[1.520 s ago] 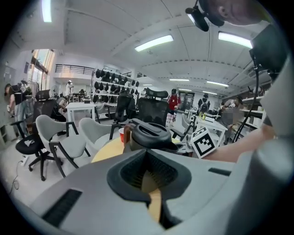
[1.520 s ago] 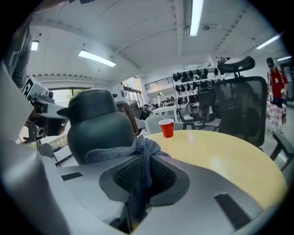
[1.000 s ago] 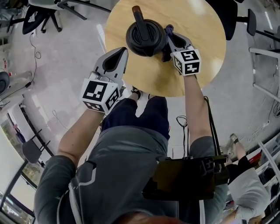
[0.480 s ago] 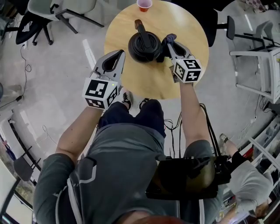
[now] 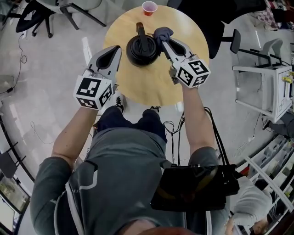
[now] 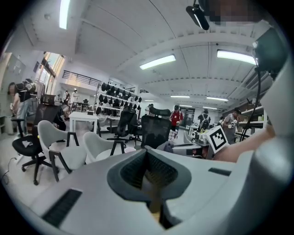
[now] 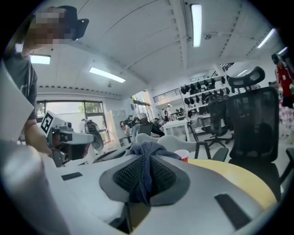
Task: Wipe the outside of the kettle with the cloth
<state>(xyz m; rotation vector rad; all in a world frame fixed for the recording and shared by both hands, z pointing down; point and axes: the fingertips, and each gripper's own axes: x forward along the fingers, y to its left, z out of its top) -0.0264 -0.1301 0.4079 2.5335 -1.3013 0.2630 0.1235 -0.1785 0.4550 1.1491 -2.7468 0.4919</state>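
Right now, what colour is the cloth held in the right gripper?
The cloth is dark blue-grey, seen best in the right gripper view.

Stock on and about the round table, as counted from the floor:

- Table, round, wooden: one.
- Kettle, black: one.
- Cloth, blue: one.
- Cup, red: one.
- Handheld grippers: two, namely the left gripper and the right gripper.
- Marker cubes: two, one per gripper.
- Office chairs, black and white: several; exact total cannot be told.
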